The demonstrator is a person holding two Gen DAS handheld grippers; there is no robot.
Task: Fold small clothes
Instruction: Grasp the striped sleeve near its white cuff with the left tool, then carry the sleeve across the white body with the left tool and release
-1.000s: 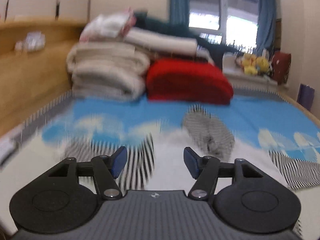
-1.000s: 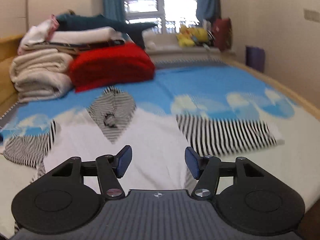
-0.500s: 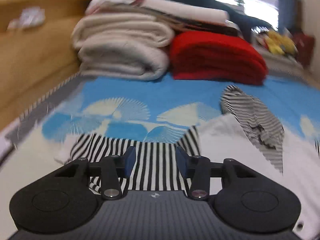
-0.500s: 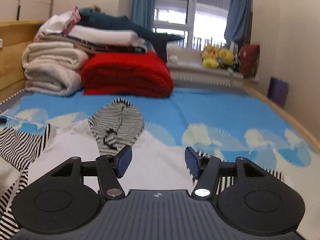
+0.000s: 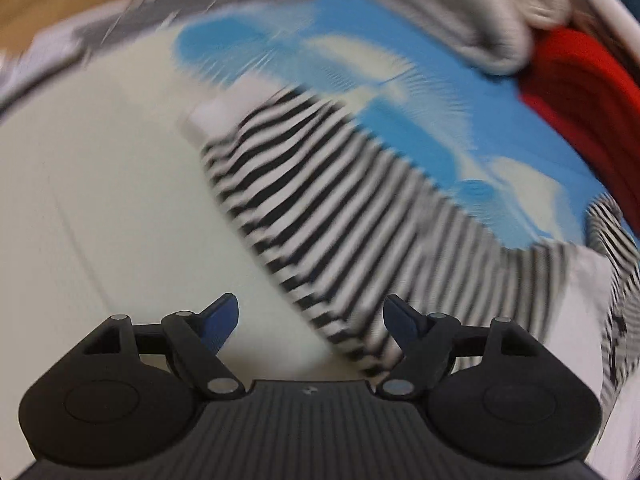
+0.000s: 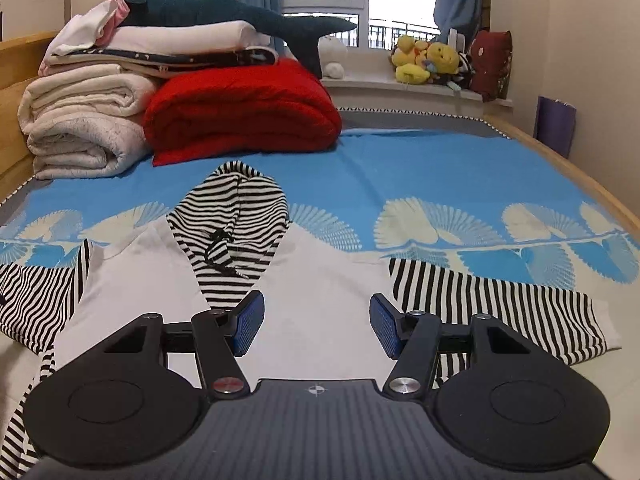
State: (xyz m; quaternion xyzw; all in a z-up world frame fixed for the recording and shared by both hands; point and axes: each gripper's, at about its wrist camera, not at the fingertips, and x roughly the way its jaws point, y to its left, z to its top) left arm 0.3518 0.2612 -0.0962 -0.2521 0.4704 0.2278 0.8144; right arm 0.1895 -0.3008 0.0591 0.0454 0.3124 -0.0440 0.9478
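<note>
Striped sleeve (image 5: 320,216) of hoodie (image 6: 320,280) is approached by left gripper (image 5: 310,320), jaws just opened, empty; right gripper (image 6: 316,328) jaws parted, empty; sleeve grasp needed next.

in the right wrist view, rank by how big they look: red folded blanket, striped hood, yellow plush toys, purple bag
1. Red folded blanket
2. Black-and-white striped hood, though it lies nearer the camera
3. Yellow plush toys
4. Purple bag, looks close to the toys, so their order is unsure
</note>
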